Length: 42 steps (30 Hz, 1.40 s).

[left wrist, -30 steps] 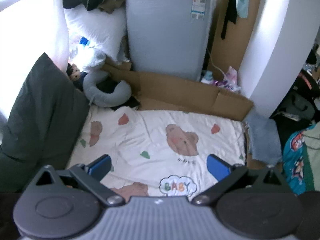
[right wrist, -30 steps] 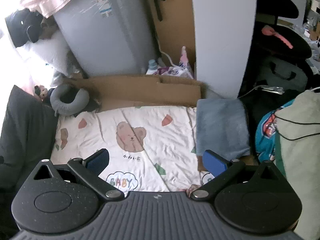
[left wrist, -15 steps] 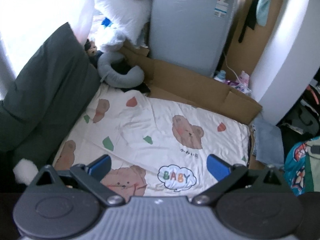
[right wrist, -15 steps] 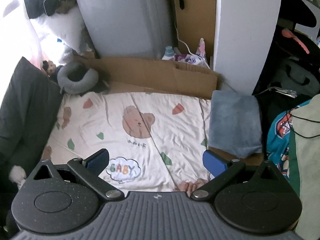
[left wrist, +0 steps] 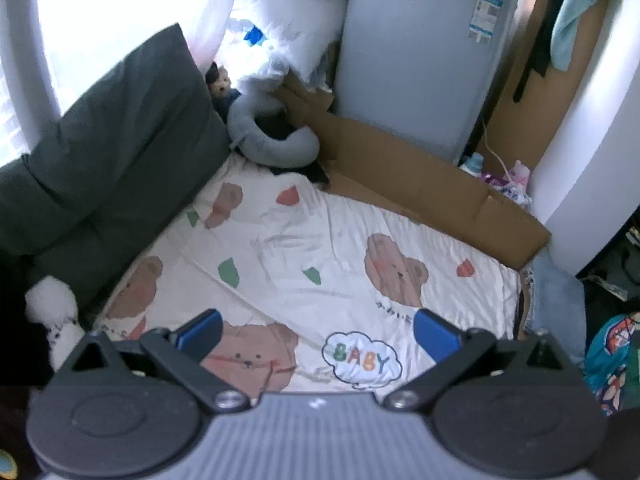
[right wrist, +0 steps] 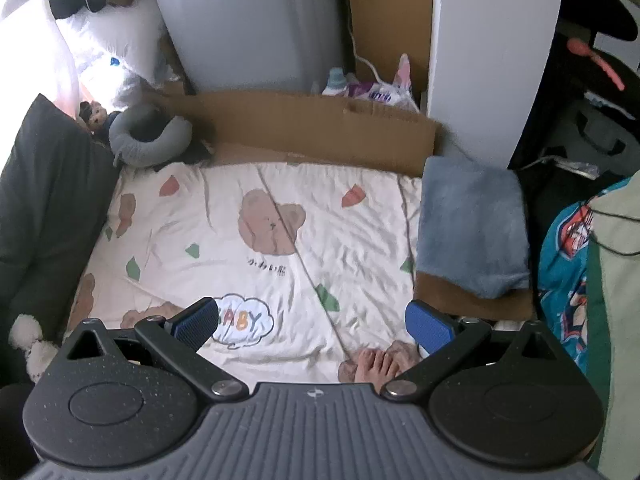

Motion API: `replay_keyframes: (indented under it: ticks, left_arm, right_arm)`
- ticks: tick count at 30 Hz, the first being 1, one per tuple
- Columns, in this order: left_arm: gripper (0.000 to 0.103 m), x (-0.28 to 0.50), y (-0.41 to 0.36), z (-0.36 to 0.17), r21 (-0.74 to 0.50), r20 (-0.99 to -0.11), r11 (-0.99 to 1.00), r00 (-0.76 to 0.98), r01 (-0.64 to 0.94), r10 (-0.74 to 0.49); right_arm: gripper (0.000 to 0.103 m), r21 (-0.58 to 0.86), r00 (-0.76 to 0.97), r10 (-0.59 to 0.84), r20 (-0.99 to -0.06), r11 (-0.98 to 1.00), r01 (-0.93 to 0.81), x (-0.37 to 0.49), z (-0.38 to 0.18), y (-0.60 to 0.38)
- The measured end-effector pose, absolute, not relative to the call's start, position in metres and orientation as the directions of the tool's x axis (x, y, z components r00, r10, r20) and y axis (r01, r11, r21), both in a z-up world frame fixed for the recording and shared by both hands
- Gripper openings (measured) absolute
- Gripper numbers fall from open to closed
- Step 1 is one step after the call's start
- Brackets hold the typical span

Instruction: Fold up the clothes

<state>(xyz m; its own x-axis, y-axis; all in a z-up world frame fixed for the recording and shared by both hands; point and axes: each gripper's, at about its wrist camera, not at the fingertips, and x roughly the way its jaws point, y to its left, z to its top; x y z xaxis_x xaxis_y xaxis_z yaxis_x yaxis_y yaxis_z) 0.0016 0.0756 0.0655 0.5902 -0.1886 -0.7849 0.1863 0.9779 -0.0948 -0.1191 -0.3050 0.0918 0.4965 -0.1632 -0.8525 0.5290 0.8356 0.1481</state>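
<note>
Daylight floods in from the blown-out white window (left wrist: pixel 120 20) at upper left, washing out the white pillow (left wrist: pixel 288 12) beside it, while the cluttered right side sits dim; both fisheye views bend straight edges near the rims, with slight softness throughout and dark vignetted corners

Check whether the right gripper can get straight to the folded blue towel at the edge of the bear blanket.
Probably yes. The right gripper hangs with its jaws wide open and empty, and the blue towel lies ahead and to its right, beside the bear blanket, with nothing on top of it or between them.
</note>
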Motion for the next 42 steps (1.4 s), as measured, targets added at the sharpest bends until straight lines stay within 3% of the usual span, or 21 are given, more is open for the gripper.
replay_keyframes:
  ticks: [10, 21, 42]
  left_arm:
    - [0.103, 0.002, 0.065, 0.039, -0.134, -0.817, 0.968, 0.529, 0.211, -0.228]
    - [0.102, 0.009, 0.065, 0.028, -0.104, -0.852, 0.978, 0.491, 0.179, -0.181]
    - [0.101, 0.009, 0.066, 0.028, -0.094, -0.856, 0.979, 0.489, 0.179, -0.172]
  right_arm:
    - [0.103, 0.081, 0.434, -0.155, -0.887, 0.875, 0.478, -0.114, 0.071, -0.299]
    - [0.103, -0.008, 0.390, -0.189, -0.901, 0.907, 0.421, -0.103, 0.065, -0.292]
    - [0.103, 0.066, 0.400, -0.121, -0.909, 0.903, 0.425, -0.105, 0.062, -0.301]
